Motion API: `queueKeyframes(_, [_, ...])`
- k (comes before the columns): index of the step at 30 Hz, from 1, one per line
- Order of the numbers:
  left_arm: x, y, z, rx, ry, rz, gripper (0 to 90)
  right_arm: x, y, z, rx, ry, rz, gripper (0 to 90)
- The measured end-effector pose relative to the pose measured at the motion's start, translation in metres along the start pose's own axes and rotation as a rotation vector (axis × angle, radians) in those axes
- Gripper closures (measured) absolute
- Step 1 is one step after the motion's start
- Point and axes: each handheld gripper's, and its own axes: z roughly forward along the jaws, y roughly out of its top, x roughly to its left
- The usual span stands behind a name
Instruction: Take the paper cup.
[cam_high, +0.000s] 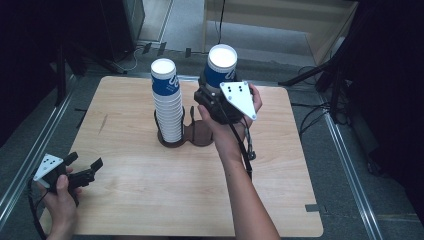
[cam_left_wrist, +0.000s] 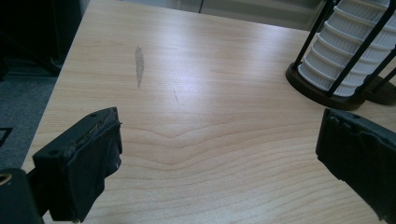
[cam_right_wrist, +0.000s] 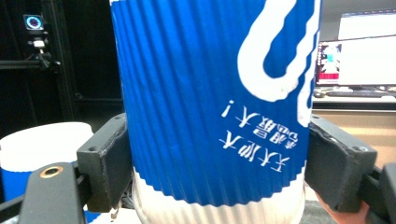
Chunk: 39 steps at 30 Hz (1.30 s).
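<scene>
Light wood worktop (cam_high: 150, 200) with rounded corners, grey floor around it; a faint grey smear (cam_left_wrist: 138, 63) marks the wood toward its left side. Near the centre of the worktop stands a dark holder (cam_high: 172, 141) with thin upright rods and two round bases side by side. The left base carries a tall stack of cups (cam_high: 167, 102), upside down, white ribbed rims showing one below the other, topmost cup with a blue sleeve. The right base (cam_high: 202, 136) is partly hidden behind the right hand (cam_high: 225, 127). Right gripper (cam_high: 214, 95) is raised above that right base, just beside the top of the stack and not touching it. Its fingers (cam_right_wrist: 105, 161) are clamped on a single blue cup (cam_right_wrist: 210, 93), one on each side, pressing the ribbed blue sleeve just above the white rim; the cup is upside down, white base uppermost in the high view, print inverted in the right gripper view. The cup hangs clear of the worktop. Left gripper (cam_high: 84, 163) sits low at the near left corner of the worktop, held by the left hand (cam_high: 61, 197), well apart from the holder. Its fingers (cam_left_wrist: 81, 163) are spread wide with bare wood between them, grasping nothing.
</scene>
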Motion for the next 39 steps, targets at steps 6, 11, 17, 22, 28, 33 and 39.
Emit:
queueKeyframes(6, [0.000,0.000,0.000,0.002,0.001,0.003,1.3,-0.013,-0.005,-0.007,0.003,-0.022,0.006,18.2])
queueKeyframes(11, [0.000,0.000,0.000,0.001,0.001,0.004,1.3,-0.022,-0.010,-0.012,0.014,-0.037,0.009,18.3])
queueKeyframes(17, [-0.001,0.000,0.000,0.000,0.004,0.008,1.3,-0.031,-0.016,-0.017,0.020,-0.050,0.002,18.2])
queueKeyframes(22, [-0.003,0.000,0.000,-0.002,0.015,0.030,1.3,-0.036,-0.021,-0.022,0.024,-0.052,-0.004,18.2])
queueKeyframes(28, [-0.003,0.000,-0.002,-0.019,0.020,0.030,1.3,-0.039,-0.033,-0.032,0.037,-0.047,-0.010,18.2])
queueKeyframes(33, [-0.004,0.002,-0.001,-0.006,0.008,0.044,1.3,-0.039,-0.050,-0.041,0.071,-0.029,-0.035,18.2])
queueKeyframes(39, [-0.005,0.005,-0.004,-0.025,-0.006,0.036,1.3,-0.040,-0.066,-0.052,0.093,-0.006,-0.047,18.2])
